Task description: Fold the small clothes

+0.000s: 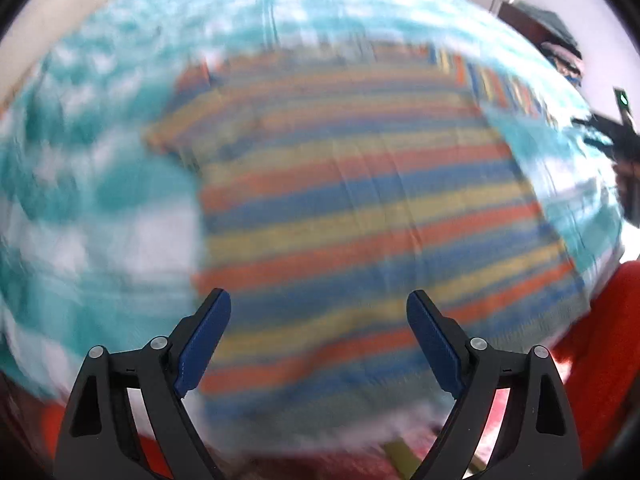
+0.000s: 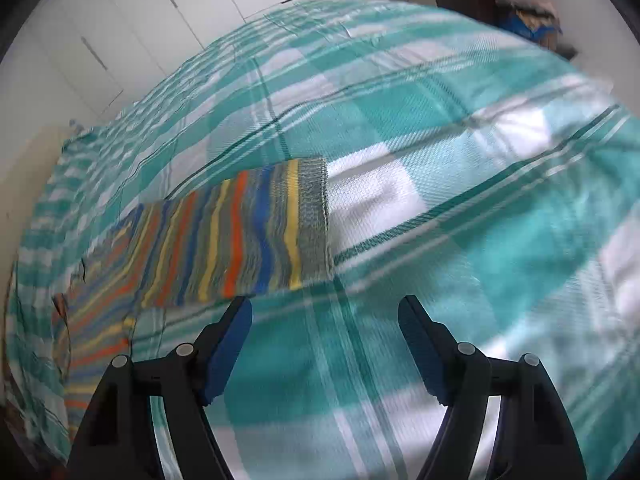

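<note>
Tongs wide, empty: I see left gripper (image 1: 319, 300) and right gripper (image 2: 325, 306) pitched down over striped shirt (image 1: 360, 208) on teal plaid bedspread (image 2: 460, 128); white wardrobe (image 2: 140, 20) beyond.

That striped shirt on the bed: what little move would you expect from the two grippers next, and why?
Probably the left gripper goes down to pinch the shirt's near hem. Both grippers are open and empty, the right gripper over bare bedspread. One side already looks folded in, so the shirt seems only part folded.

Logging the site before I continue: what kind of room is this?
Most likely a bedroom: a striped garment lies on a teal checked bedspread, with white wardrobe doors behind and a heap of clothes in the corner.
</note>
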Available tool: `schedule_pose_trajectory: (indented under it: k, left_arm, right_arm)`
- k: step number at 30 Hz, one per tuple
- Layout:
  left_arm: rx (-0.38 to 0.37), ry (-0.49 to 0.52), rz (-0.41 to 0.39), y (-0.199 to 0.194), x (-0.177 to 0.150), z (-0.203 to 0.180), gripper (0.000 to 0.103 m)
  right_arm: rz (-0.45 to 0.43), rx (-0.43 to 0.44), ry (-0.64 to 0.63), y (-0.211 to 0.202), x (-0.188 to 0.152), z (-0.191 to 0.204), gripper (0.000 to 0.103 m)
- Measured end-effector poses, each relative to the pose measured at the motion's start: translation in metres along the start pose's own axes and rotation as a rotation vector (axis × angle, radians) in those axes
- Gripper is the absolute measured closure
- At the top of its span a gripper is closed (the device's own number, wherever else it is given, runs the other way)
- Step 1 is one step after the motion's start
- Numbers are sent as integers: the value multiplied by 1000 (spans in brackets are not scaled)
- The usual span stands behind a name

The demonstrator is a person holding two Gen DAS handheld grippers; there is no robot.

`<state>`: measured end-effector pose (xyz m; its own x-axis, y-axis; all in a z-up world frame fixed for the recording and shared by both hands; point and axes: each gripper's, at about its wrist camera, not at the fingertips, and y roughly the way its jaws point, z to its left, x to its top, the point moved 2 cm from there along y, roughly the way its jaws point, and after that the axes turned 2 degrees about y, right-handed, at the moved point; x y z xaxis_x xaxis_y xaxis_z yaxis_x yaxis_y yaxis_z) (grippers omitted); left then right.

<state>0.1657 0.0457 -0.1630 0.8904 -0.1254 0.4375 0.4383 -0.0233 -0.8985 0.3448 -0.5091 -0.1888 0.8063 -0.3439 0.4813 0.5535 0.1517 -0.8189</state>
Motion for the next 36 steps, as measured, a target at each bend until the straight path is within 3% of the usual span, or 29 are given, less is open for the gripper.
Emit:
schedule_pose_trajectory:
  k: [4, 10, 12, 13, 15, 16, 17, 20, 25, 27, 29, 32, 36]
  left_arm:
    - [85, 113, -81, 23, 58, 39, 9]
    - [252, 258, 55, 139, 98, 60, 18]
    - [245, 234, 83, 161, 98, 69, 17]
    - [225, 198, 69, 160, 98, 73, 18]
    - [160, 101, 66, 156, 100, 85, 45]
    - [148, 60, 78, 154, 99, 92, 77]
    - [158, 37, 84, 154, 99, 98, 96]
    - [64, -111, 65, 140, 104, 127, 98]
    - [-85, -473, -119, 69, 116, 223, 99]
    - [-98, -647, -173, 50, 110, 283, 99]
    - [-50, -735, -189, 45, 102, 324, 99]
    - [-56, -854, -130, 62, 81, 370, 99]
    - [-47, -913, 17, 112, 50, 385, 95]
  right_arm:
    - [-3, 69, -97, -42, -31, 39, 28]
    - [96, 254, -259, -55, -127, 144, 28]
    - [144, 298, -325, -47, -163, 184, 28]
    - [166, 310, -362, -42, -179, 197, 28]
    - [209, 316, -427, -31, -207, 220, 28]
    - [230, 312, -455, -25, -220, 229, 28]
    - [241, 306, -471, -18, -230, 229, 28]
    - [253, 258, -528, -6, -248, 233, 28]
    - [237, 236, -562, -4, -254, 231, 28]
    - [237, 240, -535, -3, -252, 228, 28]
    - [235, 230, -535, -3, -248, 230, 27]
    - [228, 205, -566, -2, -250, 235, 25]
    - [228, 196, -561, 0, -249, 236, 23]
